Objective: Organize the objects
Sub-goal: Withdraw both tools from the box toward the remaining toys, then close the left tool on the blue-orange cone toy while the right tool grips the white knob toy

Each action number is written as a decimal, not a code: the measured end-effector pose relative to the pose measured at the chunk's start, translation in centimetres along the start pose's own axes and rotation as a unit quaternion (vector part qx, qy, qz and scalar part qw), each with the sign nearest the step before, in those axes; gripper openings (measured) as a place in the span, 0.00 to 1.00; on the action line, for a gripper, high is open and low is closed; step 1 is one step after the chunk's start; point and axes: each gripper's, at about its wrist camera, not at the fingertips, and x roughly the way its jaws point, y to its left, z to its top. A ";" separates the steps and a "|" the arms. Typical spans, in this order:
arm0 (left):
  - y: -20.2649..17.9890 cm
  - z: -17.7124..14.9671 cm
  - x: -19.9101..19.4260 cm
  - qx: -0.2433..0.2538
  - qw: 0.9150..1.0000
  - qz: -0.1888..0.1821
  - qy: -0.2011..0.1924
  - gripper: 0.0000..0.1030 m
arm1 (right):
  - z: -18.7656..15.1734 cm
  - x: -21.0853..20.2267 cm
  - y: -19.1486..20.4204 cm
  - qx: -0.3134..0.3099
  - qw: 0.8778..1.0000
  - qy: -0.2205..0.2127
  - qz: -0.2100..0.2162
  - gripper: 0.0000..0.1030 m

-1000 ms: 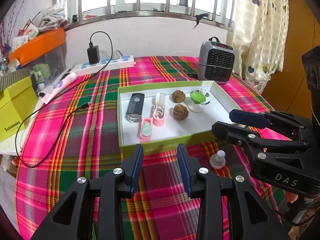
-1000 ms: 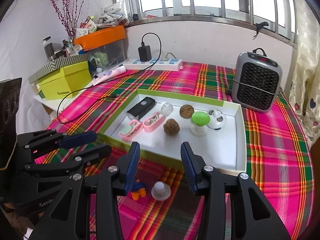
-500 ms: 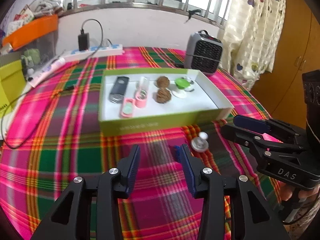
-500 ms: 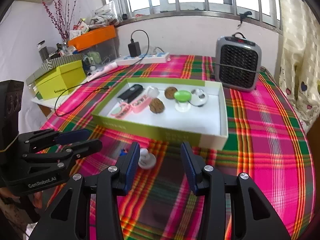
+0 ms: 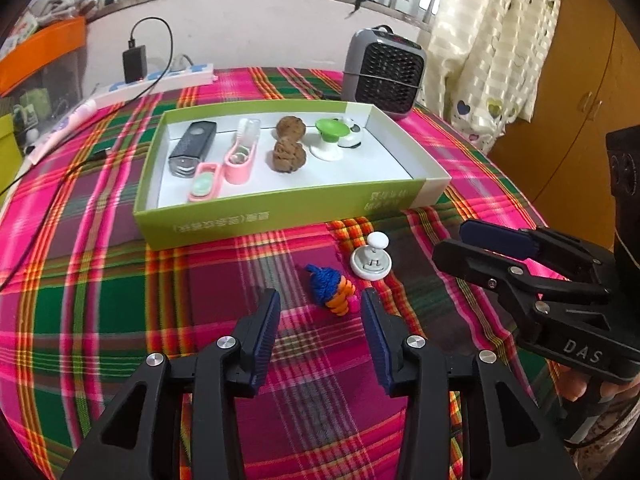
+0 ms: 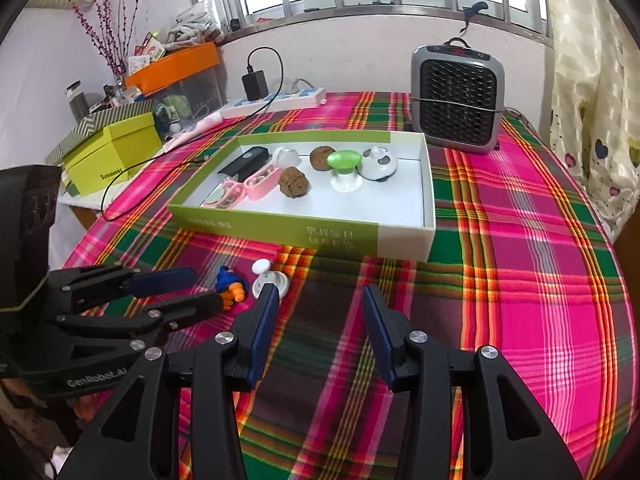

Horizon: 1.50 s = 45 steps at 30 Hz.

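Observation:
A small knitted toy (image 5: pixel 330 292), blue on top and orange below, lies on the plaid cloth just ahead of my left gripper (image 5: pixel 320 304). The jaws are open and the pads do not touch the toy. A white suction knob (image 5: pixel 370 258) sits beside the toy, to its right. Behind both is a green box (image 5: pixel 280 208) holding a black device, pink cases, two walnuts and a green-topped knob. My right gripper (image 6: pixel 320 300) hovers open with nothing in it. The white knob (image 6: pixel 270 280) sits just past its left fingertip. Each gripper shows in the other's view: the left gripper (image 6: pixel 204 290) and the right gripper (image 5: pixel 452 240).
A grey heater (image 6: pixel 458 100) stands at the back right. A power strip (image 6: pixel 276 100) with a black charger lies by the wall, its cable trailing left. A yellow box (image 6: pixel 114 154) and an orange-lidded bin (image 6: pixel 176 66) stand off the table's left side. A curtain (image 5: pixel 496 40) hangs at the right.
Both grippers have drawn back from the box and lowered. The left jaws stand a little wider, and the knitted toy now shows just ahead of its tips. The right view shifted right.

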 end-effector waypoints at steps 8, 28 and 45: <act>-0.4 0.4 1.1 0.006 1.000 0.006 0.004 0.39 | -0.1 0.2 -0.4 0.005 1.000 0.003 0.000 0.43; 0.1 0.9 1.4 0.021 0.999 0.041 0.002 0.22 | -0.1 1.0 0.1 0.004 1.000 0.014 0.005 0.44; 3.6 0.8 0.6 -0.005 0.999 0.052 -0.005 0.22 | 0.3 2.9 2.5 -0.018 0.999 0.036 0.023 0.44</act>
